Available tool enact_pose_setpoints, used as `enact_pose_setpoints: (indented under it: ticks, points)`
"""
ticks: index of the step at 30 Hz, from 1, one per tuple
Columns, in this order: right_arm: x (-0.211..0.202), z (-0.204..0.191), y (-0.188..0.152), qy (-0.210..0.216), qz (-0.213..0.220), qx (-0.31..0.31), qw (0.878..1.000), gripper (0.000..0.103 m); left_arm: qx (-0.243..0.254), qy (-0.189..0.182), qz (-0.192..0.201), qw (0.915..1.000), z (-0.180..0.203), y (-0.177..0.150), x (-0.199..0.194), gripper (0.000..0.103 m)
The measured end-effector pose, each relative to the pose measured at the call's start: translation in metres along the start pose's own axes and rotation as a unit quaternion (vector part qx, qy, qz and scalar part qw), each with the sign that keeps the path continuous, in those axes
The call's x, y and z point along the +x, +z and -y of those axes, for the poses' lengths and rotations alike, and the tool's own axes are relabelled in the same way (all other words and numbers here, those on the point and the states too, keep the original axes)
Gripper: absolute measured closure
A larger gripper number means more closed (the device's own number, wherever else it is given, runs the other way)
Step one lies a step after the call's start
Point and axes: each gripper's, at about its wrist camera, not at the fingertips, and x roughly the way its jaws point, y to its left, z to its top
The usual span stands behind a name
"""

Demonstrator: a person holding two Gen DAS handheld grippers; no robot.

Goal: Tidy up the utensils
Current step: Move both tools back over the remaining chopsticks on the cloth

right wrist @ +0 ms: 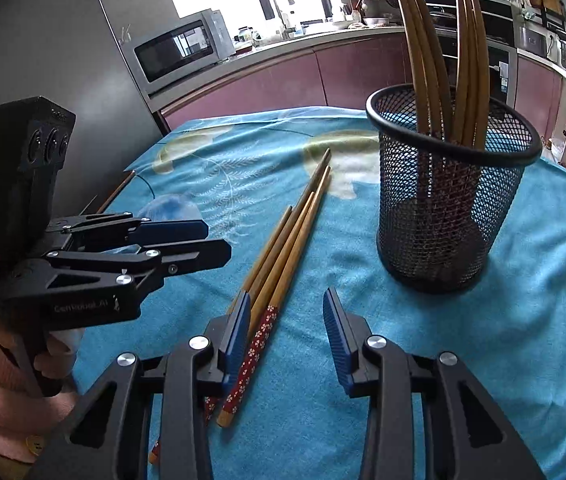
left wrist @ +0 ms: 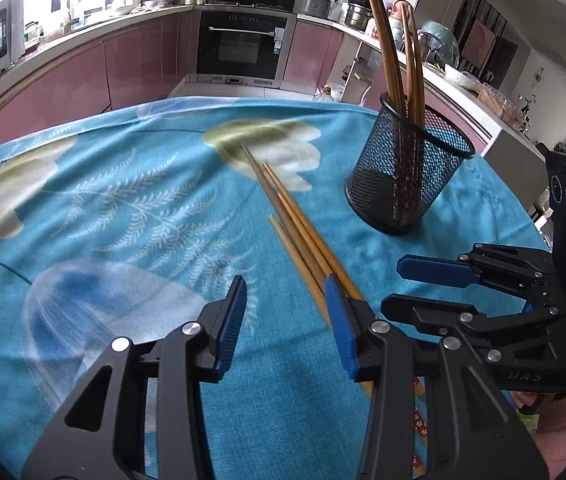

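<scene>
Several wooden chopsticks [right wrist: 283, 248] with red flowered ends lie loose on the blue tablecloth, also in the left wrist view [left wrist: 295, 220]. A black mesh holder [right wrist: 447, 196] stands upright at the right with several chopsticks in it; it also shows in the left wrist view [left wrist: 407, 168]. My left gripper [left wrist: 289, 320] is open and empty, its right finger over the loose chopsticks' near ends. My right gripper [right wrist: 287, 336] is open and empty, low over the cloth, its left finger beside the chopsticks. Each gripper shows in the other's view: left gripper [right wrist: 203, 244], right gripper [left wrist: 395, 284].
The table [left wrist: 123, 200] is covered by a blue flowered cloth. Kitchen counters, an oven [left wrist: 243, 48] and a microwave [right wrist: 181, 50] stand beyond the far edge. The person's hands hold both grippers close together at the near side.
</scene>
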Motion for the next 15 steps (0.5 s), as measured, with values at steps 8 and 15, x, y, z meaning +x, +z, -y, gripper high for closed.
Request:
enact_pose_setpoints:
  ticks: [8, 15]
  points:
    - [0.009, -0.003, -0.006, -0.014, -0.011, -0.003, 1.000, 0.071, 0.008, 0.003, -0.014, 0.9999, 0.007, -0.011, 0.008, 0.060]
    - [0.012, -0.001, -0.008, -0.017, -0.018, -0.005, 1.000, 0.073, 0.010, 0.001, -0.017, 0.9998, 0.008, -0.013, 0.010, 0.058]
